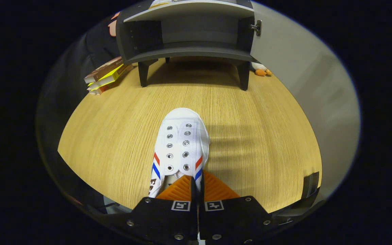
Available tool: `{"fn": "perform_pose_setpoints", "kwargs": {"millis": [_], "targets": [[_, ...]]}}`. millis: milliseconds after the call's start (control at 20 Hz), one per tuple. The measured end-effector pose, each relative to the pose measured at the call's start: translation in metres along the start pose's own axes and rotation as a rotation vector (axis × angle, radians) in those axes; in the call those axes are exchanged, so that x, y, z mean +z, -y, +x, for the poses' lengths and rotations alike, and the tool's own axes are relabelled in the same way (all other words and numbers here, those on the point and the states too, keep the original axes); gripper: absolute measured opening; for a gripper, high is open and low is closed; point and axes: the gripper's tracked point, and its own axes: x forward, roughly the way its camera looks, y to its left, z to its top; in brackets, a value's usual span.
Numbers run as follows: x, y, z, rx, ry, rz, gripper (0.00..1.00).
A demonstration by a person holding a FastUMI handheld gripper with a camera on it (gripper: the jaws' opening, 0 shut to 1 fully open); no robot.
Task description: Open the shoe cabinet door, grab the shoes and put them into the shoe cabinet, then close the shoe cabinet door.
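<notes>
Tongs [196, 183] clamped on white shoe [181, 146] (heel hidden), open cabinet [189, 34] beyond, top cut off.

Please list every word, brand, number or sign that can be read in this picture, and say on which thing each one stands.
No text here can be read with certainty.
White shoe, held in the shut gripper: dark print on its side by the fingers, partly hidden, not readable.
Stacked books left of the shoe cabinet: cover print too small and blurred.
Gripper body: two square black-and-white marker patterns, no words.
Shoe: red and blue stripes, no letters.
</notes>
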Motion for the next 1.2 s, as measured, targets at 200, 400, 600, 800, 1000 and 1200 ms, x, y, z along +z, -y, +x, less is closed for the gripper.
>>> {"fn": "perform_pose_setpoints", "kwargs": {"millis": [200, 400, 600, 800, 1000, 1200], "targets": [[0.015, 0.003, -0.015, 0.01, 0.048, -0.019, 0.01], [0.035, 0.017, -0.041, 0.016, 0.103, -0.007, 0.01], [0.066, 0.03, -0.08, 0.009, 0.147, 0.013, 0.01], [0.099, 0.054, -0.127, 0.0, 0.221, 0.024, 0.01], [0.135, 0.09, -0.199, -0.008, 0.29, 0.038, 0.01], [0.181, 0.132, -0.276, -0.01, 0.358, 0.06, 0.01]]}}
